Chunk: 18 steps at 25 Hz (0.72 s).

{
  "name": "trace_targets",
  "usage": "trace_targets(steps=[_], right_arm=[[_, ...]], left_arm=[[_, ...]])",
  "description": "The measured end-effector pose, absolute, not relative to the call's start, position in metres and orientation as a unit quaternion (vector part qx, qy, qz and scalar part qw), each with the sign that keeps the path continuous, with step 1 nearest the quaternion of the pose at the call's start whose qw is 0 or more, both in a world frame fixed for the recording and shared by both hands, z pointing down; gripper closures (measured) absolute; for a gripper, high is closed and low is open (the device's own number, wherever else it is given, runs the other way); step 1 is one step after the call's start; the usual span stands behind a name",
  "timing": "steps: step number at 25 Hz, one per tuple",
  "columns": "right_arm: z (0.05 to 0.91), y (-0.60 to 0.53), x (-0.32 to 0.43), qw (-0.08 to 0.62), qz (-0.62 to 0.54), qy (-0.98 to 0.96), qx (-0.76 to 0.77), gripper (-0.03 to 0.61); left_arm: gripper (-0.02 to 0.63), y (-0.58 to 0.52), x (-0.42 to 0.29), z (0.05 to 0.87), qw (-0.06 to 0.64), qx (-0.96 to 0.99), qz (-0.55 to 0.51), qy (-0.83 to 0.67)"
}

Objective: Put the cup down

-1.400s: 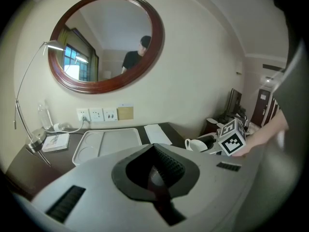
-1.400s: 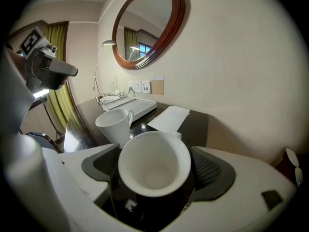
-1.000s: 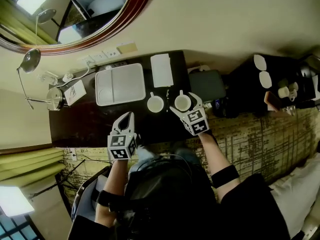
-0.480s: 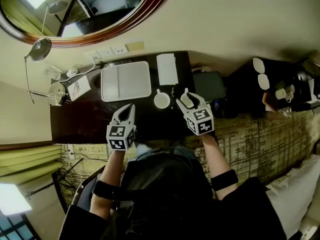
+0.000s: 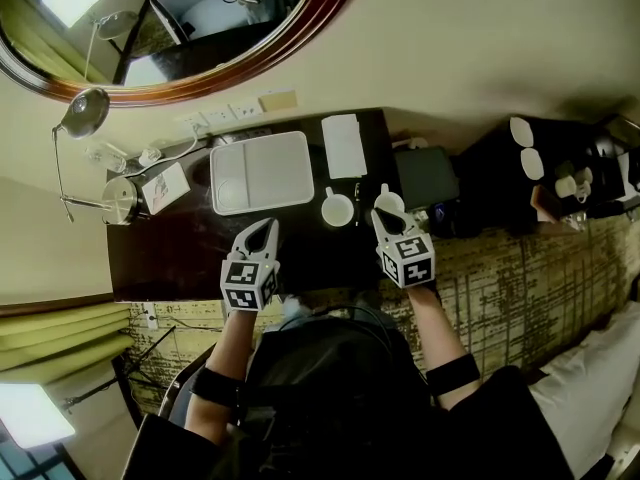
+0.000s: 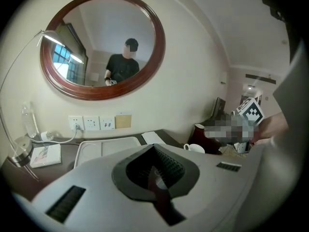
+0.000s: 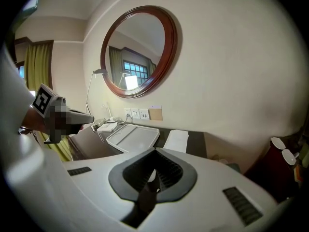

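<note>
Two white cups stand on the dark desk (image 5: 180, 248), one (image 5: 338, 209) near the middle and one (image 5: 388, 203) to its right. My right gripper (image 5: 386, 220) sits just behind the right cup, toward the person. Its jaws have just been closing and are shut with nothing between them (image 7: 153, 174). My left gripper (image 5: 263, 231) hovers over the desk's front, left of the cups, also shut and empty (image 6: 153, 170). The left gripper view shows one cup (image 6: 194, 148) off to the right.
A white tray (image 5: 262, 173) and a sheet of paper (image 5: 344, 146) lie at the back of the desk. A desk lamp (image 5: 85, 113), a card (image 5: 165, 186) and cables sit at the left. A black box (image 5: 425, 176) and a dark side table (image 5: 500, 168) stand right.
The right gripper has let go of the right cup, drawn back toward the person and closed empty. The cup stays on the desk. The left gripper has drifted a little.
</note>
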State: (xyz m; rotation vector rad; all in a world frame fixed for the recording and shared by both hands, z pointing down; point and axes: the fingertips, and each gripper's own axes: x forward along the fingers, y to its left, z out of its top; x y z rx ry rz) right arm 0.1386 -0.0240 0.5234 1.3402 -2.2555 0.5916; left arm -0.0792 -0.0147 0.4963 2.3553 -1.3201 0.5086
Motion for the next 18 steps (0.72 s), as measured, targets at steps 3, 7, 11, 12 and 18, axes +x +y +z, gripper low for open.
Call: trace_targets(steps=[3, 7, 11, 12, 18], right_arm=[[0.527, -0.023, 0.134, 0.225, 0.219, -0.819, 0.480, 0.574], [0.530, -0.021, 0.130, 0.227, 0.224, -0.823, 0.471, 0.574], [0.533, -0.023, 0.133, 0.228, 0.227, -0.823, 0.467, 0.574], [0.533, -0.023, 0.135, 0.228, 0.229, -0.823, 0.467, 0.574], [0.536, -0.021, 0.140, 0.227, 0.240, -0.823, 0.462, 0.574]], left_arm=[[0.612, -0.015, -0.080, 0.500, 0.197, 0.842, 0.184, -0.467], [0.612, -0.014, -0.074, 0.496, 0.180, 0.850, 0.184, -0.459], [0.612, -0.012, -0.067, 0.495, 0.174, 0.857, 0.185, -0.448], [0.612, -0.011, -0.065, 0.497, 0.181, 0.857, 0.184, -0.446], [0.612, -0.004, -0.054, 0.508, 0.191, 0.855, 0.208, -0.434]])
